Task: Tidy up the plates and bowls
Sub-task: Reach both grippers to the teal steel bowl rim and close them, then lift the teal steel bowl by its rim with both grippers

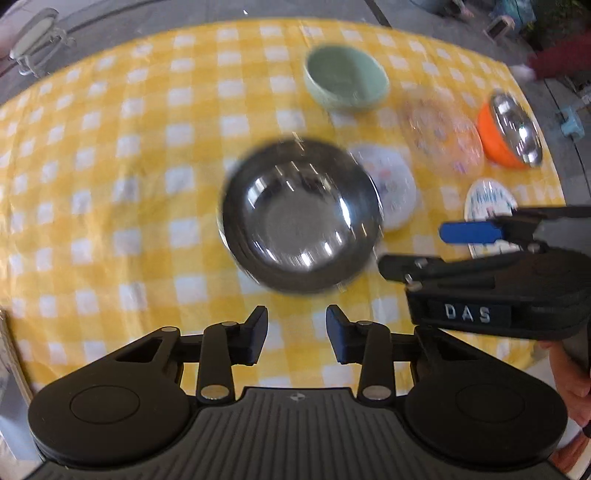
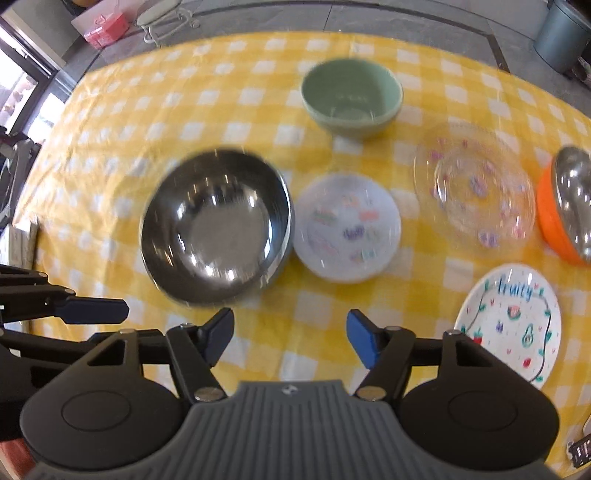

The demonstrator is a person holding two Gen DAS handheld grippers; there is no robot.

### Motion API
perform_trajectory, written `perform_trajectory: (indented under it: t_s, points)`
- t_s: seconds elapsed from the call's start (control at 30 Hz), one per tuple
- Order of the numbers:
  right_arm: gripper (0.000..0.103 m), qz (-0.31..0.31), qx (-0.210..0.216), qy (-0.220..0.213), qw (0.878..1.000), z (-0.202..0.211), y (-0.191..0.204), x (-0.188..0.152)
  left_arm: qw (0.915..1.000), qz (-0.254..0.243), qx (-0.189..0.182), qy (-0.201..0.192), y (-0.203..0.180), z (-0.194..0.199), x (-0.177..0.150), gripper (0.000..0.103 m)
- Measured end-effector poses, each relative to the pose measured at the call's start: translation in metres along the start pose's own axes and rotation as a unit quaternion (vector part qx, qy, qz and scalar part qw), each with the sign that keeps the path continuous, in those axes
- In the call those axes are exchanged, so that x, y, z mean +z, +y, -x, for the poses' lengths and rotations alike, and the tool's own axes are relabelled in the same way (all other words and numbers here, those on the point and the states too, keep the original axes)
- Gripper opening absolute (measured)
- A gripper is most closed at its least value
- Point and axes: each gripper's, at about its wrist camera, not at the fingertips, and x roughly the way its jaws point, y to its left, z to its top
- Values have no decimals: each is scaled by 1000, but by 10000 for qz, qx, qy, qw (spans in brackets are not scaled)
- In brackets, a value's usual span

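A steel bowl (image 1: 301,214) (image 2: 218,229) stands mid-table on the yellow checked cloth (image 1: 110,184) (image 2: 147,110). A small white printed plate (image 1: 391,184) (image 2: 349,227) lies right of it, touching or nearly so. A green bowl (image 1: 345,77) (image 2: 351,98) stands behind. A clear glass plate (image 1: 441,133) (image 2: 474,192), an orange bowl with a steel inside (image 1: 511,129) (image 2: 565,206) and a white "Fruity" plate (image 1: 489,203) (image 2: 511,325) are at the right. My left gripper (image 1: 297,332) (image 2: 85,321) is open and empty, just before the steel bowl. My right gripper (image 2: 290,338) (image 1: 417,251) is open and empty, beside the left one.
The table's near edge runs below both grippers. Beyond the far edge are a wire stand (image 2: 162,18), a pink box (image 2: 107,27) and a grey bin (image 2: 561,33) on the floor. A person in red (image 1: 561,59) stands at the far right.
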Motion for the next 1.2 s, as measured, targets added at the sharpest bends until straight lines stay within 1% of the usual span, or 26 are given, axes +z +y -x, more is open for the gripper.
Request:
perform_trajectory:
  t_s: [0.07, 0.17, 0.23, 0.33, 0.43, 0.6, 0.63, 0.73, 0.77, 0.8, 0.87, 0.97, 1.13, 1.2]
  points:
    - [65, -1, -48, -10, 10000, -3, 2, 9, 9999, 111, 61, -93, 8, 1, 11, 43]
    - [54, -70, -25, 104, 9999, -15, 3, 19, 9995, 289, 42, -73, 22, -9, 22, 37]
    - [50, -159, 31, 167, 9997, -25, 3, 22, 9994, 340, 56, -29, 27, -18, 27, 36]
    - [45, -222, 63, 237, 9995, -37, 4, 26, 9992, 392, 34, 49, 34, -33, 28, 31]
    - [36, -281, 102, 349, 9989, -50, 5, 30, 9991, 415, 7, 71, 38, -43, 29, 27]
    - [28, -371, 129, 402, 9984, -60, 3, 34, 9989, 444, 9, 113, 41, -55, 29, 16]
    - [27, -386, 127, 405, 9984, -63, 3, 34, 9989, 453, 2, 120, 42, -58, 29, 16]
    - [18, -454, 160, 442, 9979, -68, 2, 34, 9989, 458, -28, 90, 42, -63, 28, 15]
    - [14, -484, 179, 451, 9976, -70, 1, 34, 9989, 465, -19, 56, 42, -63, 28, 14]
    - [12, -516, 201, 444, 9975, -71, 0, 33, 9990, 457, -10, 2, 42, -63, 27, 14]
    - [11, -541, 236, 413, 9974, -71, -1, 32, 9990, 421, 8, -122, 41, -61, 24, 13]
    - [11, -581, 257, 409, 9971, -68, -1, 29, 9987, 470, 40, -189, 41, -57, 20, 13]
    - [11, -481, 251, 317, 9980, -50, 3, 19, 9986, 418, 53, -323, 33, -39, 8, 12]
    - [11, -487, 306, 327, 9978, -42, 2, 11, 9987, 374, 55, -334, 27, -31, -2, 12]
